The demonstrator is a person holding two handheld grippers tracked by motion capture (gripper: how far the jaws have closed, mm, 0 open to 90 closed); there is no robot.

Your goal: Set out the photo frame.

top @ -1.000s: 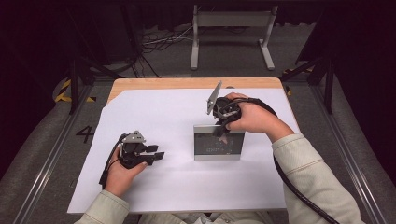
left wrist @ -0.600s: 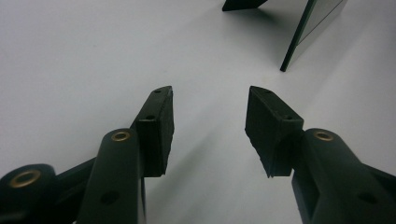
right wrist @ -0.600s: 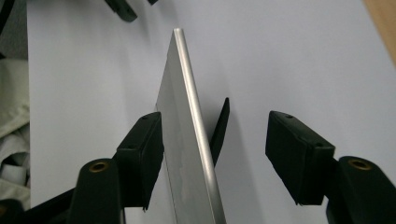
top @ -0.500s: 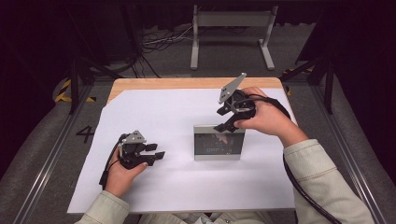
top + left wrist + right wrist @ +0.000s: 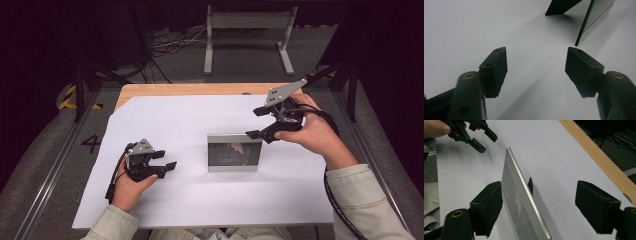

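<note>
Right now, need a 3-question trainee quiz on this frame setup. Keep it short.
1. True or false: the right gripper is clamped on the picture frame.
2. What keeps the picture frame upright? A) a rear prop stand B) the left gripper C) a wall
3. The picture frame stands on the white ____.

Key: 1 false, its jaws have just been opening and it is off the frame; 2 A; 3 sheet.

Thing: a picture frame point(image 5: 234, 152), rectangular, with a silver border around a dark glazed picture.
Pose: upright on its long edge, leaning slightly back on a dark prop leg point(image 5: 530, 185) behind it.
Place: on the white sheet point(image 5: 200, 200) of the counter, near the sheet's middle, glazed face toward the person's side.
</note>
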